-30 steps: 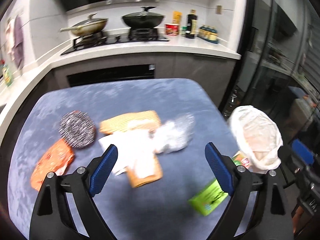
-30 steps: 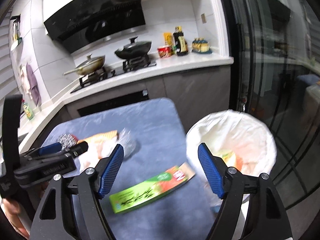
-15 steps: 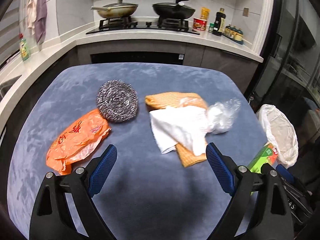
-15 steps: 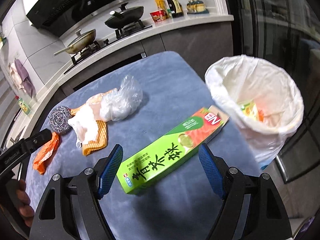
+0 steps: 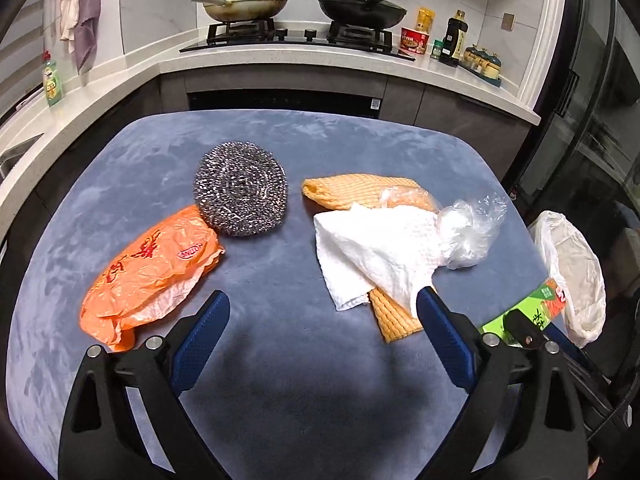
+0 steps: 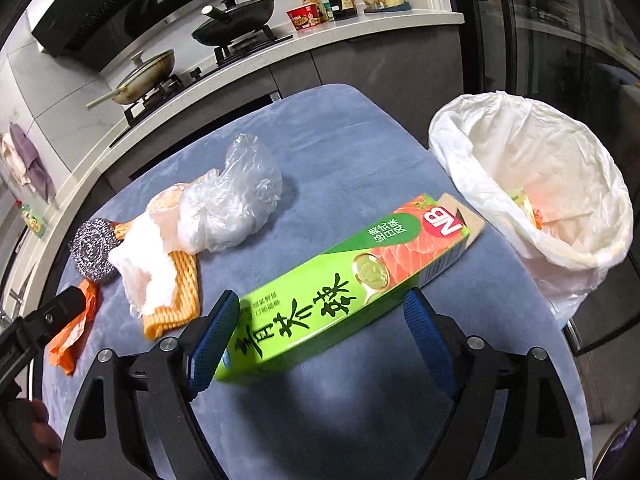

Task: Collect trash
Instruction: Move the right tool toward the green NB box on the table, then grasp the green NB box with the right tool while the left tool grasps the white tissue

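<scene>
**Green carton between wide-open jaws, trash bin at the table's edge**

The green carton [image 6: 344,292] carries large dark Chinese characters along its face, a picture of salmon, and a red badge reading "NB" near its open flap end. The orange plastic bag [image 5: 148,268] bears red characters and a small red oval logo whose lettering is too small to read. On the counter stands a red instant-noodle cup [image 5: 415,39] beside a dark sauce bottle [image 5: 453,38]; their labels cannot be made out.

The right gripper [image 6: 320,336] has its jaws spread wide, and they have just been opening. The carton lies flat on the blue table [image 6: 360,144] with its near end between the blue pads; the left pad is just beside the carton's corner, though whether it touches cannot be told, and the right pad stands clear. Nothing is gripped.

The left gripper [image 5: 322,340] has also just been opening and stands wide, with only bare table between its pads. Its right pad sits just in front of the white paper towel [image 5: 380,248] and the orange knitted cloth [image 5: 394,318] under it.

A steel scourer [image 5: 241,188] lies touching the orange bag's upper edge. A crumpled clear plastic bag [image 6: 236,200] rests against the towel. The white-lined trash bin [image 6: 532,184] stands just off the table's right edge, near the carton's flap end, with some scraps already inside.
</scene>
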